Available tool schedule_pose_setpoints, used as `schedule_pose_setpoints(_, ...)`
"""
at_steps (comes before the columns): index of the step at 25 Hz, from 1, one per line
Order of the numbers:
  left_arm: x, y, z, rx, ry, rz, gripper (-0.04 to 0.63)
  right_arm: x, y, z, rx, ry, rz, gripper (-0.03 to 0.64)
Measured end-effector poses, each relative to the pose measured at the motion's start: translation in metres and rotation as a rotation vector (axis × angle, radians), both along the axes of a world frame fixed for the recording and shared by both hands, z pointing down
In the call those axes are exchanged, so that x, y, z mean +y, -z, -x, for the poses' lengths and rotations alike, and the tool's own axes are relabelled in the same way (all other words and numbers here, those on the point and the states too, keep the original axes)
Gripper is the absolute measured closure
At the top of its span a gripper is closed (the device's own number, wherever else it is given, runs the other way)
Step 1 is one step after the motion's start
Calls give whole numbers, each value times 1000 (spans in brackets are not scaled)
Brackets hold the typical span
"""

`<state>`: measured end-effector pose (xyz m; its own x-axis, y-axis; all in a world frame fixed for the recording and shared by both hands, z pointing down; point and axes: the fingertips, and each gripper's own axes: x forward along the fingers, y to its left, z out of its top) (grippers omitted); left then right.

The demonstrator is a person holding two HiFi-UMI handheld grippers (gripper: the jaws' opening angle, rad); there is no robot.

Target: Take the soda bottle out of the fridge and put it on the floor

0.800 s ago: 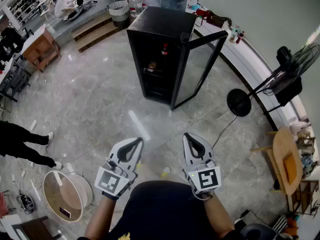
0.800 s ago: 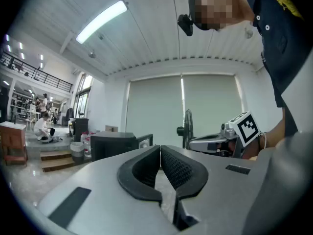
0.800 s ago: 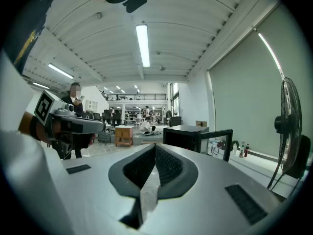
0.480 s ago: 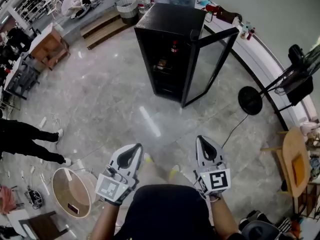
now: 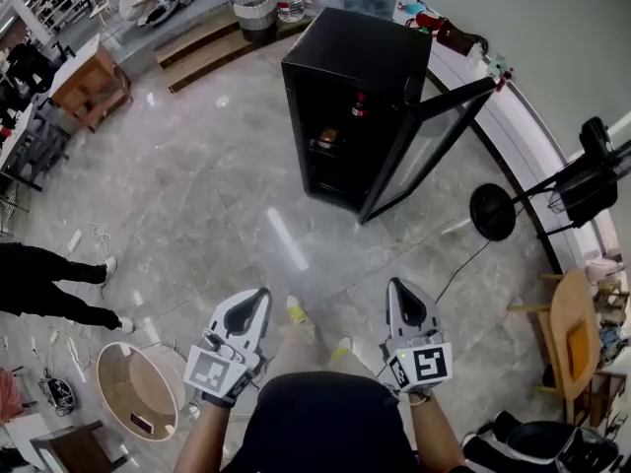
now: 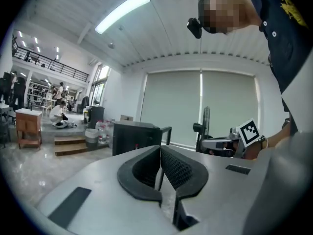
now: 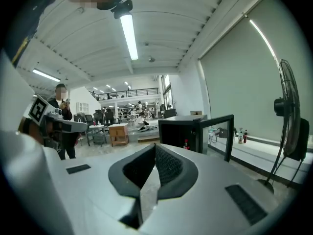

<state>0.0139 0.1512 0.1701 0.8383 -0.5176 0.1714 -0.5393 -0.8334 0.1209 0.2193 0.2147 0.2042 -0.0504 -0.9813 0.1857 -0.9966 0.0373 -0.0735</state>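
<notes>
The black fridge [image 5: 360, 62] stands on the grey floor ahead with its glass door [image 5: 434, 141] swung open to the right. Inside, on an upper shelf, the soda bottle [image 5: 358, 104] shows a red cap and dark body; in the right gripper view the bottle [image 7: 186, 144] is small and far off. My left gripper [image 5: 259, 295] and right gripper [image 5: 402, 286] are held side by side low in the head view, well short of the fridge. Both are shut, pads together, with nothing between them. The fridge [image 6: 134, 137] also shows in the left gripper view.
A standing fan [image 5: 582, 180] with a round base [image 5: 492, 211] and a floor cable stand right of the fridge. A round wooden table [image 5: 569, 323] is at far right. A round tub [image 5: 131, 387] and a person's legs [image 5: 49, 284] are at left. Steps [image 5: 207, 47] and a bin [image 5: 256, 10] lie behind.
The person has stepped forward, feet now showing between the grippers. The fridge has shifted right in the head view. Both grippers stay shut and sit lower in the frame.
</notes>
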Motion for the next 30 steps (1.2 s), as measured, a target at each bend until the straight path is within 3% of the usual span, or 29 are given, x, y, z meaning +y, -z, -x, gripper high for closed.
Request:
schedule_pose_setpoints(10, -141, 31, 7, 43, -84, -139, 577, -88, 3, 11, 40, -120, 73, 620)
schedule_pose_setpoints(18, -190, 11, 23, 88, -132, -102, 577, -134, 1, 35, 83, -171, 102, 620)
schedule_pose_setpoints(22, -202, 3, 24, -7, -193, -236, 577, -142, -13, 41, 60, -180, 148, 620)
schedule_pose_setpoints(26, -209, -11, 7, -31, -203, -196, 577, -149, -33, 16, -62, -226, 192, 620)
schedule_pose_setpoints(30, -221, -19, -13, -31, -166, -173, 577, -173, -57, -9, -1, -198, 244, 620)
